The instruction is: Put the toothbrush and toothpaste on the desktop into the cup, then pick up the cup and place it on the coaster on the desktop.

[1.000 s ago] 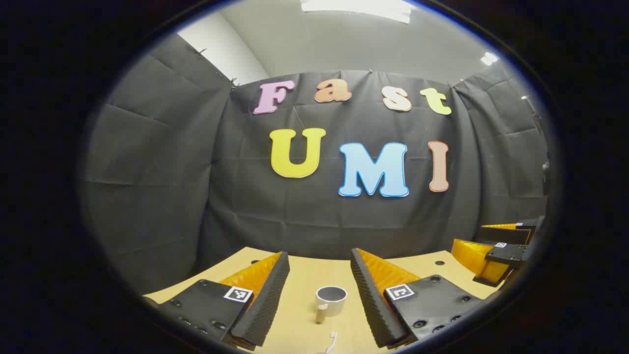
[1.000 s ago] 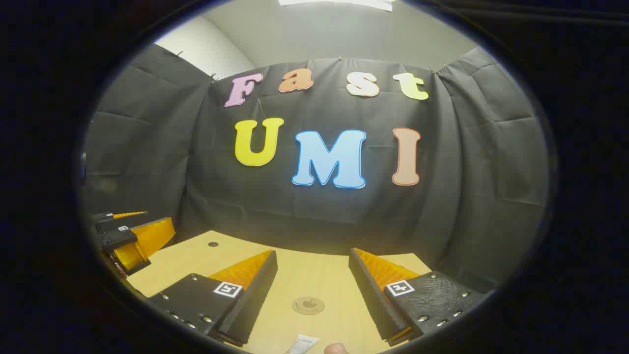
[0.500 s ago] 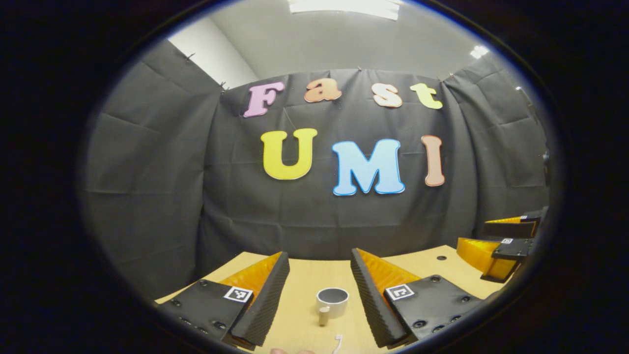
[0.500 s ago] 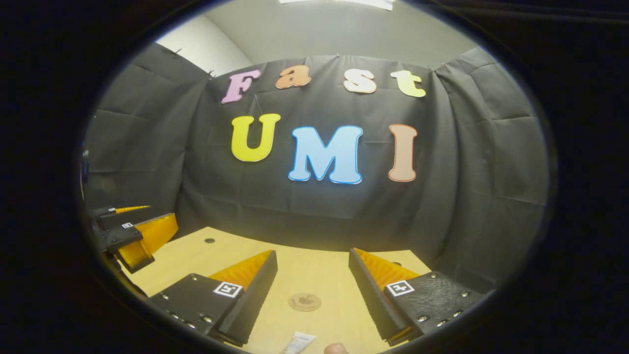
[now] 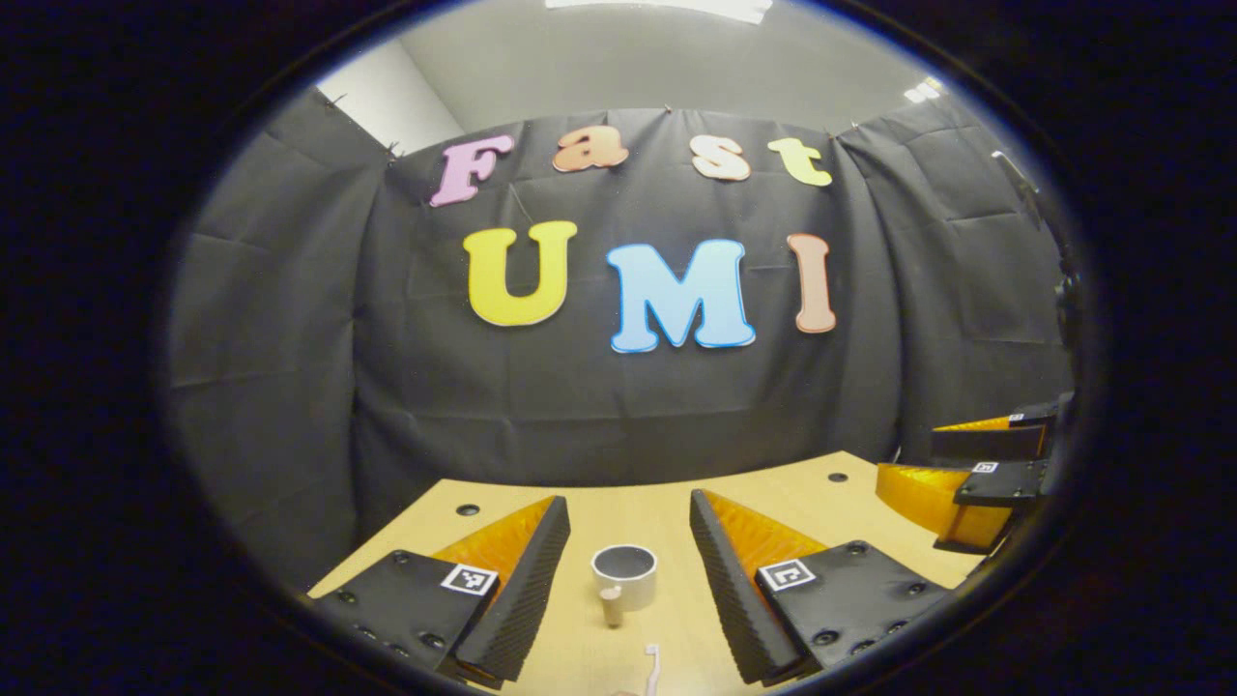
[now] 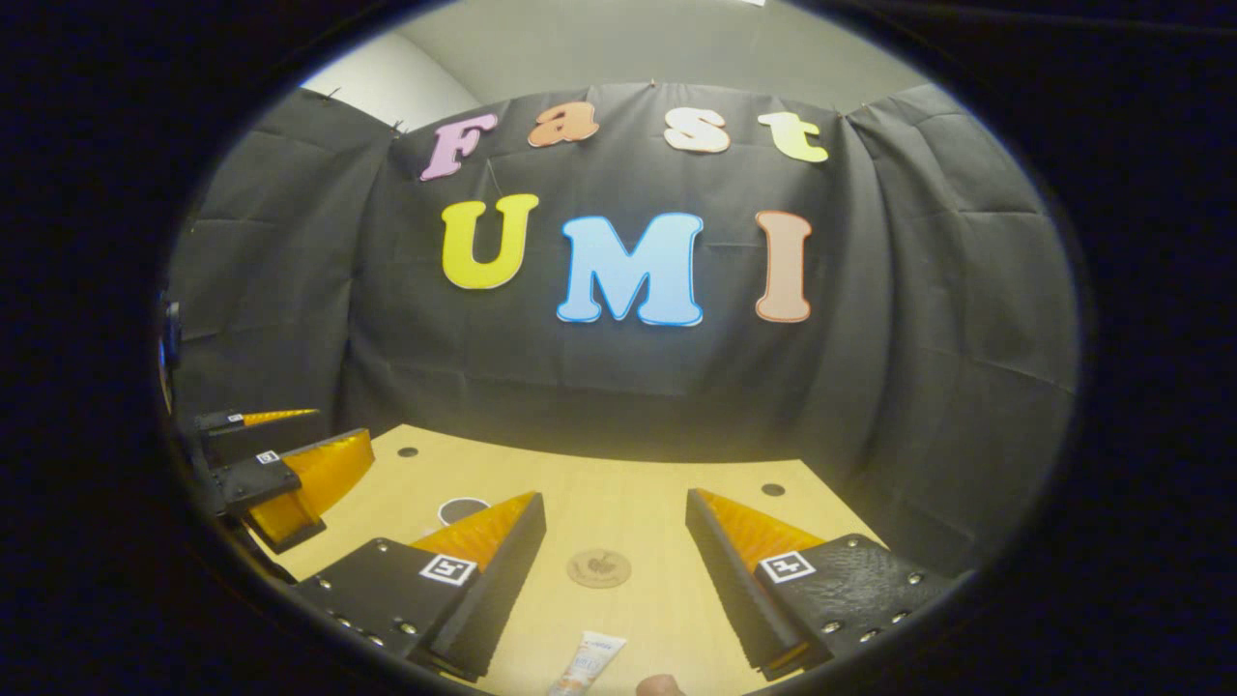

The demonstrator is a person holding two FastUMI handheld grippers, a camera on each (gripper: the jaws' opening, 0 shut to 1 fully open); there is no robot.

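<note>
Cup (image 5: 624,576) stands upright on the desktop (image 5: 667,507), mouth open, its handle pointing toward the camera in the left gripper view. It sits framed between the left gripper's (image 5: 629,530) two fingers but farther out, apart from both. Toothbrush (image 5: 650,666) lies flat on the wood just nearer than the cup, at the bottom edge of that view; only one end is visible.

In the right gripper view, the coaster (image 6: 599,567), a round brown disc, lies flat on the desktop between the fingers of the right gripper (image 6: 615,522), beyond their tips. Toothpaste (image 6: 589,664) lies nearer, at the lower edge, tube partly cut off. The cup's dark rim (image 6: 464,508) peeks out behind the near-side finger, well left of the coaster.

Left gripper: jaws wide apart, holding nothing. Right gripper: jaws wide apart, holding nothing.

Each gripper is also seen at the far edge of the other's view, raised over the desktop.
</note>
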